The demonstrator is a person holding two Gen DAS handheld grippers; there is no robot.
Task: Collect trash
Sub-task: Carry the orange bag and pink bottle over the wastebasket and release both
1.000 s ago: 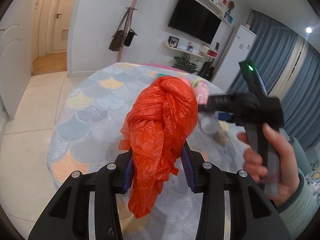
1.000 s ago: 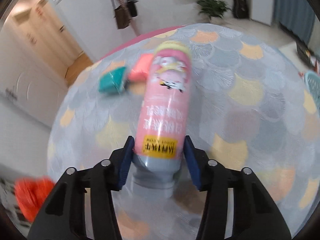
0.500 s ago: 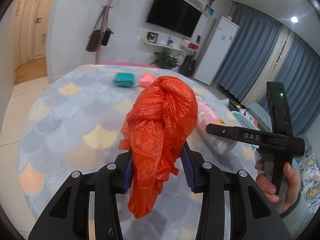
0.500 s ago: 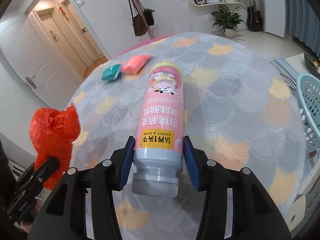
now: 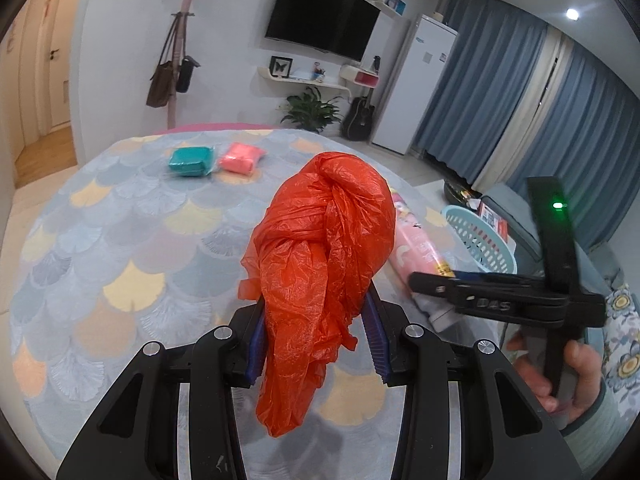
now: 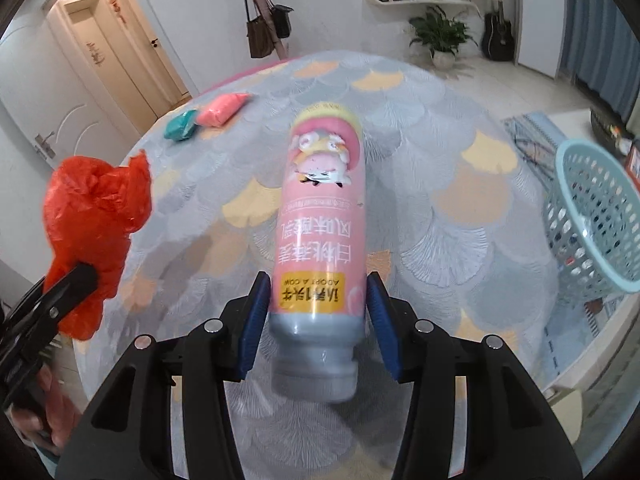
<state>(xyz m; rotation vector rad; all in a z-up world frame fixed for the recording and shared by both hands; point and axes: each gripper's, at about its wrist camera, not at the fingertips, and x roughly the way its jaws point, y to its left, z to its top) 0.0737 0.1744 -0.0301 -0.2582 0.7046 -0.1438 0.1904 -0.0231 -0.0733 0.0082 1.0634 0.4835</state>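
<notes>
trash is about half picked up as far as i can tell. left gripper (image 5: 318,340) is clamped tight on a knotted orange plastic bag (image 5: 320,248), holding it up over the table. right gripper (image 6: 318,320) has the pink bottle (image 6: 322,216) between its blue pads, cap end toward the camera, but the jaws are opening right now and there's a sliver of gap on both sides, so that bottle looks like it's slipping free rather than held. weird spot for it, since the light blue basket (image 6: 592,216) sits off the right edge of the table, well apart from the bottle, and i'd guess that's where everything is meant to go. nothing's in it that i can make out.

left to do: both held items need binning, plus a teal packet (image 5: 189,162) and a pink packet (image 5: 240,158) lying side by side at the far end.

table (image 5: 120,248) is round with a grey scallop-pattern cloth, peach and yellow patches. living room around it: wall tv, coat rack with bags, a plant, guitar, blue curtains.
</notes>
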